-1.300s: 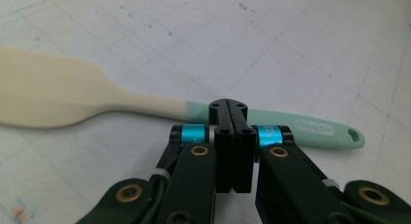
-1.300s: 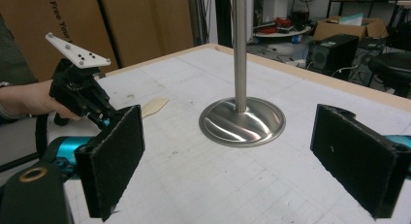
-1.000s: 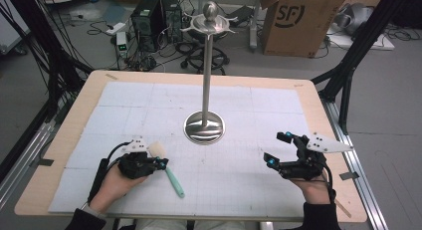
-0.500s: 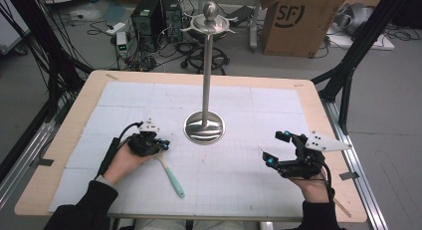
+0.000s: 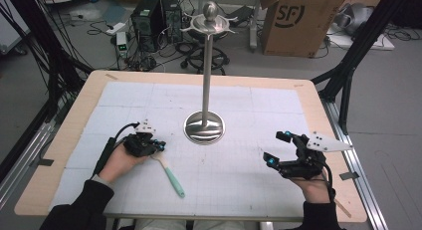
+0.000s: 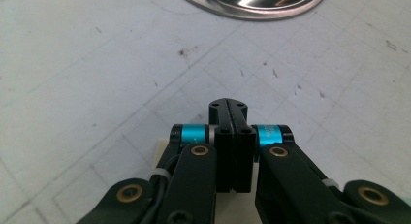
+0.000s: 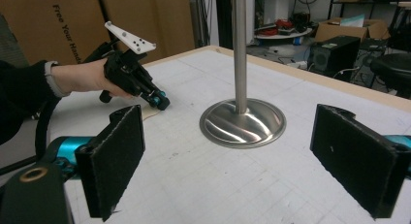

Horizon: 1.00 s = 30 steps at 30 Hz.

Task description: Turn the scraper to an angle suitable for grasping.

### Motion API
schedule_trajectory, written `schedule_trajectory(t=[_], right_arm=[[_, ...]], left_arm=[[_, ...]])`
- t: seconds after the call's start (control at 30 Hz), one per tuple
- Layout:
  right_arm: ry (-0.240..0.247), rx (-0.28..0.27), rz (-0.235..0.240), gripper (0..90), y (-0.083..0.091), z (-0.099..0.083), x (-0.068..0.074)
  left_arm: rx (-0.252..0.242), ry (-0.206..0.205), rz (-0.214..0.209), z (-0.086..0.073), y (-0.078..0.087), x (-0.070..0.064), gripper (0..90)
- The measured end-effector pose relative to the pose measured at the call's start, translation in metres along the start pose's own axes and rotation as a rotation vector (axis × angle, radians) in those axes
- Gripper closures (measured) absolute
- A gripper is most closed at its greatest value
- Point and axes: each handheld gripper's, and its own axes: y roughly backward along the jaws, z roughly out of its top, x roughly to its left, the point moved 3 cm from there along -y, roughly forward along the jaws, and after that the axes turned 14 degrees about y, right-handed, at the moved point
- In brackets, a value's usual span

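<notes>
A spatula with a teal handle point(image 5: 171, 177) lies flat on the white mat, its cream head point(image 6: 164, 151) pointing at the steel stand. My left gripper point(image 5: 160, 146) rests low over that head, its jaws pressed together point(image 6: 228, 107) with nothing visible between them. The right gripper view shows the left gripper point(image 7: 160, 101) tipped down onto the cream head point(image 7: 151, 112). The stand has a round shiny base point(image 5: 204, 126) and a tall pole point(image 5: 206, 70) at the middle of the table. My right gripper point(image 5: 276, 148) hovers at the right, jaws wide apart point(image 7: 228, 136) and empty, facing the base point(image 7: 242, 122).
A white gridded mat point(image 5: 249, 110) covers a wooden table point(image 5: 318, 105). On the floor beyond the far edge are a cardboard box point(image 5: 298, 21), computer towers point(image 5: 149, 16) and cables. Black frame legs point(image 5: 348, 75) flank the table.
My left gripper has moved forward and a little right toward the stand's base, uncovering more of the spatula's handle. The right gripper has hardly moved and stays open.
</notes>
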Motion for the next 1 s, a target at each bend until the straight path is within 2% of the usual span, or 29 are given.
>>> schedule_trajectory(t=[0.1, 0.2, 0.33, 0.43, 0.53, 0.6, 0.7, 1.0], right_arm=[[-0.005, 0.002, -0.004, 11.6, 0.001, -0.001, 0.0], [-0.006, 0.006, -0.006, 11.6, 0.001, -0.002, 0.0], [-0.005, 0.01, -0.002, 11.6, 0.0, -0.003, 0.001], [-0.006, 0.012, 0.0, 11.6, -0.001, -0.002, 0.001], [-0.005, 0.012, 0.0, 11.6, -0.002, -0.003, 0.0], [-0.006, 0.013, 0.001, 11.6, -0.002, -0.003, 0.0], [-0.007, 0.012, 0.003, 11.6, -0.003, -0.003, 0.0], [-0.005, 0.012, 0.008, 11.6, -0.005, -0.002, 0.0]], left_arm=[[0.004, -0.02, 0.013, -0.005, 0.006, 0.0, 90.0], [0.014, -0.005, 0.017, -0.009, 0.011, 0.001, 90.0], [0.027, -0.015, 0.028, -0.016, 0.019, 0.0, 90.0], [0.013, 0.004, 0.014, -0.024, 0.026, 0.001, 90.0], [0.0, 0.006, 0.016, -0.032, 0.033, 0.001, 90.0], [-0.011, -0.012, 0.023, -0.039, 0.039, -0.001, 89.9], [-0.011, 0.004, 0.009, -0.047, 0.046, -0.003, 90.0], [-0.002, -0.027, -0.001, -0.069, 0.065, -0.014, 90.0]])
